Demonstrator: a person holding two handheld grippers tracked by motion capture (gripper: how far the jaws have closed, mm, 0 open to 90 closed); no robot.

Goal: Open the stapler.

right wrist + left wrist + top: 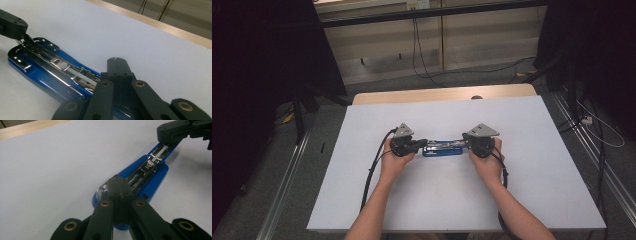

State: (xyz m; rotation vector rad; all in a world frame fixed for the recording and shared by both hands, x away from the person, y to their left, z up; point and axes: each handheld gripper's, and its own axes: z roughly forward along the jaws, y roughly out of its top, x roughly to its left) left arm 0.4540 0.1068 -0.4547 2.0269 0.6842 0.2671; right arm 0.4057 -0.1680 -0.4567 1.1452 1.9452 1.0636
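A blue plastic stapler with a bright metal staple channel (443,148) lies opened flat at the centre of the white table top (522,190), stretched from nine to three o'clock between the two hands. The left gripper (421,144) has its jaws closed together, tips resting over the stapler's nine o'clock end; in the left gripper view those tips (119,186) hide that end's metal head. The right gripper (468,142), jaws likewise closed, sits at the three o'clock end. Whether either tip presses the stapler is hard to make out.
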